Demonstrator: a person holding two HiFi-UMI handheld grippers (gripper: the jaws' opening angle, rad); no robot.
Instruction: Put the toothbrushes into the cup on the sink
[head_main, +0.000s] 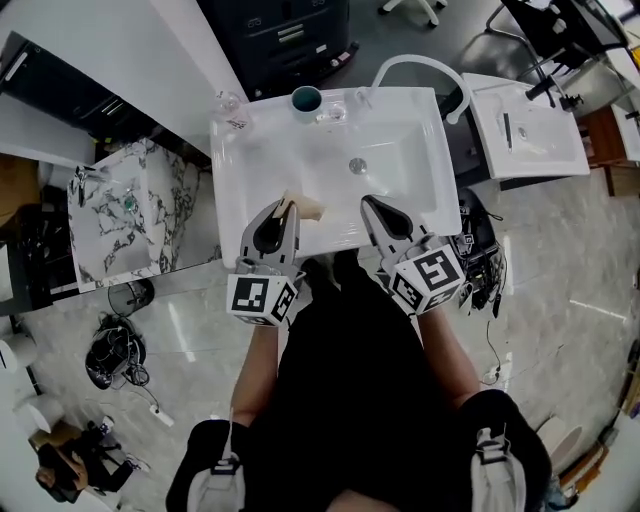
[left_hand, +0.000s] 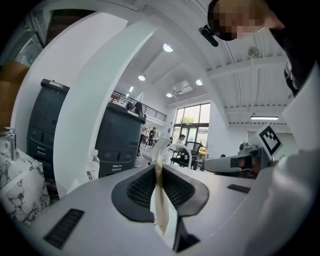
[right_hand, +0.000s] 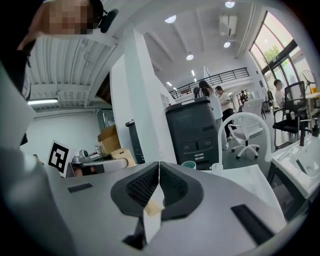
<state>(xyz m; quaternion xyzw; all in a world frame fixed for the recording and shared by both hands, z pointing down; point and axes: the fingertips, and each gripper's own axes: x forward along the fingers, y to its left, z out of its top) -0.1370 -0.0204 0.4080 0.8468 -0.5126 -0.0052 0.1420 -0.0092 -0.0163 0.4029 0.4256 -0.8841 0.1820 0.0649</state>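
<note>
Our left gripper (head_main: 284, 207) jaws pinch a pale toothbrush (head_main: 308, 208) over the sink (head_main: 240, 160). Our right gripper (head_main: 369, 203) jaws are pressed together, empty. The cup (head_main: 306, 100) stands on the back rim.

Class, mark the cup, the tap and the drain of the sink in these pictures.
cup (head_main: 306, 100), head view, its open teal mouth.
tap (head_main: 430, 60), head view, top of its white arch.
drain (head_main: 357, 165), head view, middle of the metal plug.
</note>
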